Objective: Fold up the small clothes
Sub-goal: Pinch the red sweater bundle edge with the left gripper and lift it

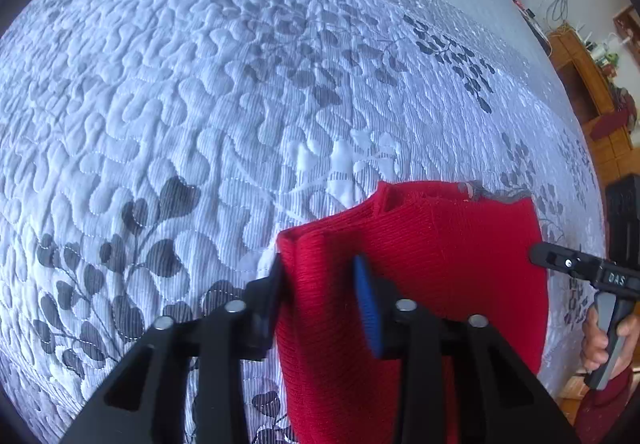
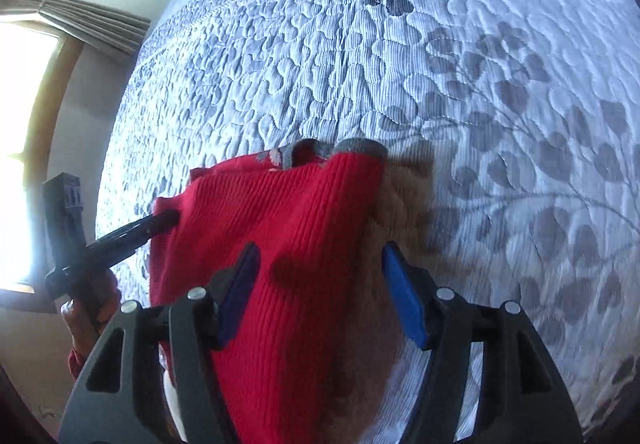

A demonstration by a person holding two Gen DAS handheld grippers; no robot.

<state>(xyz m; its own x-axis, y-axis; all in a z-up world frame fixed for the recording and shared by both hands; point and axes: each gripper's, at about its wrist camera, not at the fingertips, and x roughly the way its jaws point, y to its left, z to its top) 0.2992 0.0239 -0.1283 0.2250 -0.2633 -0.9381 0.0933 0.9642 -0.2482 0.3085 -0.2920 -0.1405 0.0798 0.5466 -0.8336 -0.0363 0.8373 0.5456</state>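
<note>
A red ribbed knit garment point(image 1: 420, 264) with grey trim at its far edge lies folded on the bedspread point(image 1: 200, 103). My left gripper point(image 1: 316, 262) has a bunched fold of the garment's left corner between its pads, and they press on it. In the right wrist view, this gripper point(image 2: 160, 222) bites the left corner of the garment point(image 2: 288, 211). My right gripper point(image 2: 320, 250) stands open above the garment's right edge; its pads touch nothing. From the left wrist view, the right gripper point(image 1: 560, 264) sits just off the garment's right side.
The quilted white bedspread with grey leaf print point(image 2: 480, 83) fills both views. Wooden furniture point(image 1: 588, 91) and cables stand beyond the bed's right side. A window with a curtain point(image 2: 36, 91) is at the left. A hand point(image 1: 600, 340) grips the right gripper's handle.
</note>
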